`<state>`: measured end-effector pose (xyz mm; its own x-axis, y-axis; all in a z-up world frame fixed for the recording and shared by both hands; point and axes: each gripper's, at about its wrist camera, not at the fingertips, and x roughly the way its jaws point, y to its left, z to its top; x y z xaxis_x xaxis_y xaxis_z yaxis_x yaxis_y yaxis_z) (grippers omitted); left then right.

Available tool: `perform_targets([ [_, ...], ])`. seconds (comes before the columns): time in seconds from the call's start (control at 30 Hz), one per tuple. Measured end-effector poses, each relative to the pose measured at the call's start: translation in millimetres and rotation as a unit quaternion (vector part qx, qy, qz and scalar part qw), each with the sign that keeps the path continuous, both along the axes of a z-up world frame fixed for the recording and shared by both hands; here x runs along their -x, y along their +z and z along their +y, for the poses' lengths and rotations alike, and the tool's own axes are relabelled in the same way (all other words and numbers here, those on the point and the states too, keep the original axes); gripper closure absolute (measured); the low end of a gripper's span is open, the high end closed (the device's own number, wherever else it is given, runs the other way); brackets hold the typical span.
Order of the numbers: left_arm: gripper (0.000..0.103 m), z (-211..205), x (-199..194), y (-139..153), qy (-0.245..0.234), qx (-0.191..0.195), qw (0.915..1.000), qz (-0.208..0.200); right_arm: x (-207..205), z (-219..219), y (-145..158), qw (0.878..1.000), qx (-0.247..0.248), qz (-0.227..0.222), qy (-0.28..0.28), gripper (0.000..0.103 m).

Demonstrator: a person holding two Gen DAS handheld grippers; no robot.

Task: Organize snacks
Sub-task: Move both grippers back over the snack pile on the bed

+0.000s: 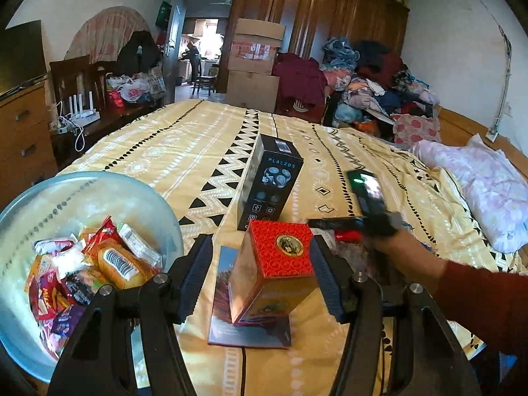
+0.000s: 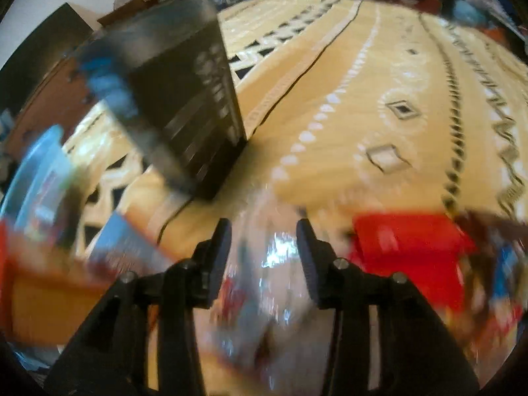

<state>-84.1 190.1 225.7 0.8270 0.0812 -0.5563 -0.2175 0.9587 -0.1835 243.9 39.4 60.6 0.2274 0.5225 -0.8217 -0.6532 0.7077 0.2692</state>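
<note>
Left gripper (image 1: 260, 260): jaws about half apart, standing either side of a red-topped box (image 1: 275, 270). The box stands upright on a flat booklet (image 1: 231, 326); whether the pads touch its sides, can't tell. Right gripper (image 2: 264, 247): jaws narrow-to-mid, over a shiny clear-wrapped heap of snacks (image 2: 274, 280). That view is motion-blurred; no pad contact visible, nothing clamped. A red packet (image 2: 409, 250) lies just right of its jaws.

Black box (image 1: 269, 181) stands upright just behind the red-topped one. Clear round tub (image 1: 49, 204) to the left holds assorted snack packets (image 1: 95, 270), heaped loosely. A hand (image 1: 406, 250) with dark red sleeve holds the other tool to the right.

Surface: bed with yellow sheet (image 1: 171, 151), black-and-white geometric bands. Room: wooden wardrobe (image 1: 330, 13), stacked cardboard boxes (image 1: 254, 62), clothes pile (image 1: 373, 76), drawer unit (image 1: 23, 125) at left.
</note>
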Motion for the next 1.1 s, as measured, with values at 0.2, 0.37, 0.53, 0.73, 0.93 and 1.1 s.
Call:
perform_targets([
  [0.2, 0.041, -7, -17, -7, -0.018, 0.002, 0.9998, 0.011, 5, 35, -31, 0.996, 0.056, 0.0, 0.069, 0.048],
  [0.37, 0.041, -15, -18, -11, -0.031, 0.015, 0.9993, 0.012, 72, 7, -28, 0.986, 0.09, -0.01, 0.14, 0.048],
  [0.53, 0.041, -31, -9, -9, -0.048, 0.022, 0.9986, 0.008, 126, -61, -19, 0.99, 0.077, -0.015, 0.118, 0.048],
  [0.73, 0.041, -49, 4, -5, -0.079, 0.03, 0.9964, 0.01, 165, -135, 8, 0.996, 0.046, 0.009, 0.075, 0.048],
  [0.93, 0.038, -71, 7, -16, -0.112, 0.04, 0.9923, 0.037, 193, -177, 26, 0.996, 0.053, -0.028, 0.069, 0.026],
  [1.1, 0.038, -87, 4, -27, -0.122, 0.036, 0.9902, 0.058, 178, -182, 16, 0.999, 0.021, 0.019, 0.02, 0.025],
])
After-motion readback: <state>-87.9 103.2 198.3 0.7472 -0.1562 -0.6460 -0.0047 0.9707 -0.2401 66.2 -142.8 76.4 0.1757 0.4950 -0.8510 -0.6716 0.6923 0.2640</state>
